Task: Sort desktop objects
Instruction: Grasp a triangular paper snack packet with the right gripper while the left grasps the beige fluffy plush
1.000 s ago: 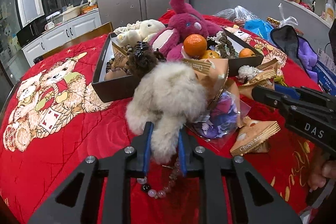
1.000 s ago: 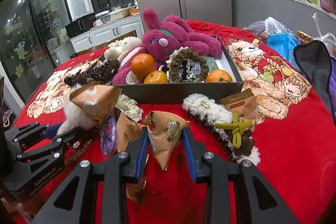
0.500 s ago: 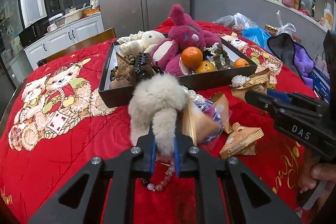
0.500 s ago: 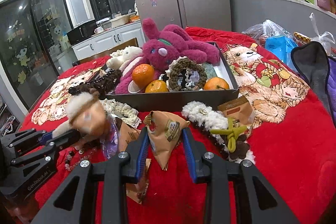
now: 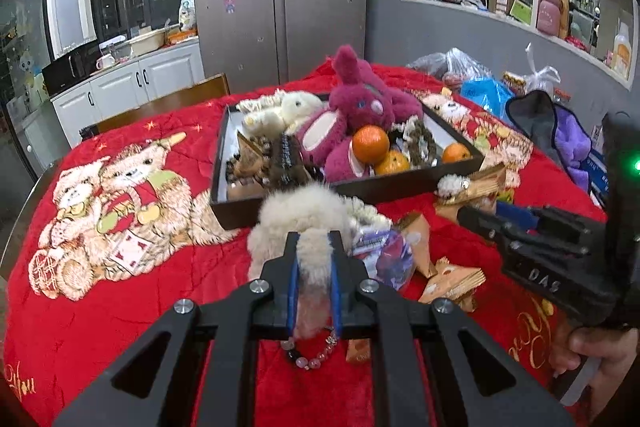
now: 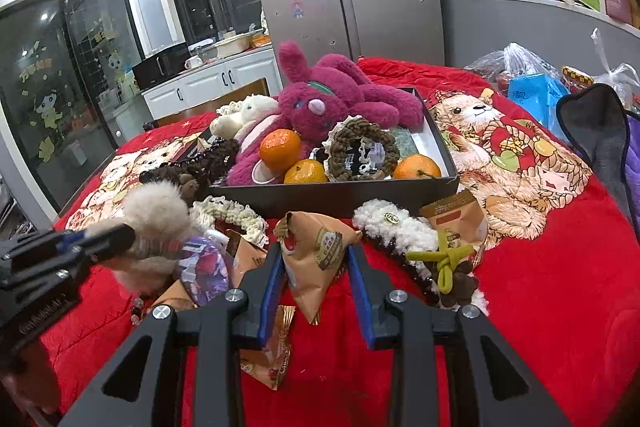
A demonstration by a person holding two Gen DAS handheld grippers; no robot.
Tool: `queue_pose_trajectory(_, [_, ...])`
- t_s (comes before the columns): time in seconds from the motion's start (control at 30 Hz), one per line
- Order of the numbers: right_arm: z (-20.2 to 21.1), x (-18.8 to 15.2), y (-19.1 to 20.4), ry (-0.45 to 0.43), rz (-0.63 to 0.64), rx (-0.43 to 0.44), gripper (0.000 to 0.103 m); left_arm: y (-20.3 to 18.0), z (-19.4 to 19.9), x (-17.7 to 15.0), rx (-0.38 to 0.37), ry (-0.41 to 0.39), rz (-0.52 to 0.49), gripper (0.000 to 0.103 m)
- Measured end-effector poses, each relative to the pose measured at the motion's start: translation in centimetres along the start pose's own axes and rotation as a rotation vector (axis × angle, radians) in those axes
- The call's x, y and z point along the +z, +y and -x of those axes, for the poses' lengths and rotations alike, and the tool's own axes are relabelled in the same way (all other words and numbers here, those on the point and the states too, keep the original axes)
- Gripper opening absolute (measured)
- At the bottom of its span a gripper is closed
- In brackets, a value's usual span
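Observation:
My left gripper (image 5: 313, 247) is shut on a beige fluffy fur toy (image 5: 300, 215) and holds it above the red cloth, just in front of the dark box (image 5: 224, 215). It also shows in the right wrist view (image 6: 156, 215). A bead bracelet (image 5: 310, 353) hangs or lies under it. My right gripper (image 6: 316, 247) stands around a brown triangular snack packet (image 6: 316, 251); the blue pads sit at its sides with gaps showing. The box holds a magenta plush rabbit (image 6: 336, 95), a cream plush (image 6: 244, 111), oranges (image 6: 280, 149) and a brown woven ring (image 6: 362, 151).
Loose on the red cloth lie more snack packets (image 6: 456, 219), a white fuzzy hair clip (image 6: 396, 225), a green knotted tie (image 6: 444, 261), a purple plastic bag (image 6: 204, 267) and a cream lace scrunchie (image 6: 232, 215). Plastic bags (image 6: 536, 91) and a grey pouch (image 6: 600, 139) lie at the right.
My left gripper closed on the fur toy and lifted it up and back from the pile. My right gripper stayed around the triangular packet.

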State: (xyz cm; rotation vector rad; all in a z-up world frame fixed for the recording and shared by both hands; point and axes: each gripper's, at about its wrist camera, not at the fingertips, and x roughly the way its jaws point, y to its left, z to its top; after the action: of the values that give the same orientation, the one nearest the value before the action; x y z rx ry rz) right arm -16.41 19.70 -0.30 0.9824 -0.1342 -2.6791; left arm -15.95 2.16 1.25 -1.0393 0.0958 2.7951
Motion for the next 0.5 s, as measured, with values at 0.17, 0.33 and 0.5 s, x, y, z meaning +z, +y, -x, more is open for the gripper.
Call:
queue_pose_trajectory(0.17, [-0.1, -0.1, 0.1, 0.005, 0.001, 0.004, 0.033, 0.4, 1.3, 0.8, -0.002, -0.028, 0.009, 0.013])
queue_pose_trajectory(0.33, [0.1, 0.0, 0.2, -0.010, 0.005, 0.009, 0.033, 0.7, 2.0, 1.3, -0.002, -0.040, 0.007, 0.013])
queue_pose_trajectory(0.5, [0.3, 0.0, 0.5, -0.018, 0.014, 0.014, 0.033, 1.0, 2.6, 1.6, 0.003, -0.053, 0.010, 0.013])
